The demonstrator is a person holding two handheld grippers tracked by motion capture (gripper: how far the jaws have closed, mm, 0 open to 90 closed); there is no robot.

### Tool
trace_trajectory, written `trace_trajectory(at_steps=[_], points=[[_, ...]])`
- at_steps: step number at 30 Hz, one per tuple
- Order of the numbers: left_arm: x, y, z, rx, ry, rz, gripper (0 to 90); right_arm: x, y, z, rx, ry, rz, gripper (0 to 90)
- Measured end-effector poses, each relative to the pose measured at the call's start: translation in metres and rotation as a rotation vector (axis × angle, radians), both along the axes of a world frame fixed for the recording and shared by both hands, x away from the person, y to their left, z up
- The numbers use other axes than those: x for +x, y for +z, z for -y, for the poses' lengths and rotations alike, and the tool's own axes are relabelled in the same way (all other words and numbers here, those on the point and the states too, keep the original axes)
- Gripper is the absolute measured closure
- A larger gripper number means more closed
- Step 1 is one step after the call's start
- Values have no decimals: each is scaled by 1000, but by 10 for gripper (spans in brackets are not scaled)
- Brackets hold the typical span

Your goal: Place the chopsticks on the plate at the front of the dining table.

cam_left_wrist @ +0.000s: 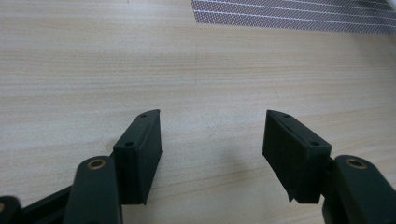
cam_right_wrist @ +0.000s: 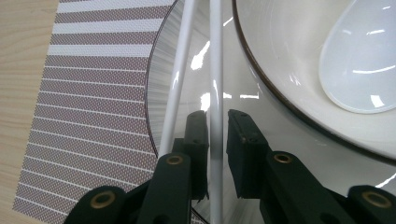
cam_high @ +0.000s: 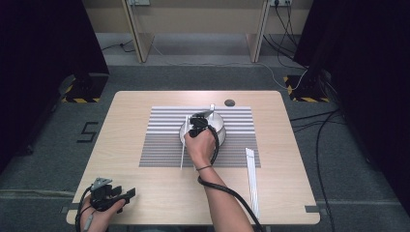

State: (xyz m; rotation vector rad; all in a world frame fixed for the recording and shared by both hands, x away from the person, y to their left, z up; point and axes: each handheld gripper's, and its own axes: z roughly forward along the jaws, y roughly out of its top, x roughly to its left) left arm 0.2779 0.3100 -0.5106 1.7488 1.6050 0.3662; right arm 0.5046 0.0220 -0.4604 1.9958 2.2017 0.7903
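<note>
Right gripper (cam_right_wrist: 217,135): lower middle of the right gripper view, jaws parted a little with a white chopstick (cam_right_wrist: 215,70) standing between them; a thin gap shows at the right pad, so the grip is released.
Second chopstick (cam_right_wrist: 180,70): just left of the first, leaning across the plate (cam_right_wrist: 161,84) rim.
Bowl (cam_right_wrist: 280,56): upper right of that view, on the plate, a white spoon (cam_right_wrist: 359,60) lying inside.
Placemat (cam_high: 159,145): striped, centre of the table (cam_high: 125,193) in the high view, under the plate.
Left gripper (cam_left_wrist: 212,154): lower part of the left gripper view, jaws wide apart over bare wood, nothing between them.
Spare chopsticks (cam_high: 251,179): right of the placemat, lying lengthwise, well apart from the bowl.
</note>
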Motion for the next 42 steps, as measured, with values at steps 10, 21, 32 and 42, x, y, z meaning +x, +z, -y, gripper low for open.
trace_trajectory(at_steps=[10, 21, 32, 42], points=[[0, 0, 1, 1, -1, 3, 373, -9, 7, 2, -1, 8, 15, 729], [0, 0, 3, 4, -5, 1, 372, -27, 19, 9, -13, 61, -27, 759], [0, 0, 4, 4, -5, 6, 372, -46, 21, 10, -49, 136, -116, 771], [0, 0, 4, 4, -5, 3, 372, -55, 18, 11, -81, 155, -148, 779]])
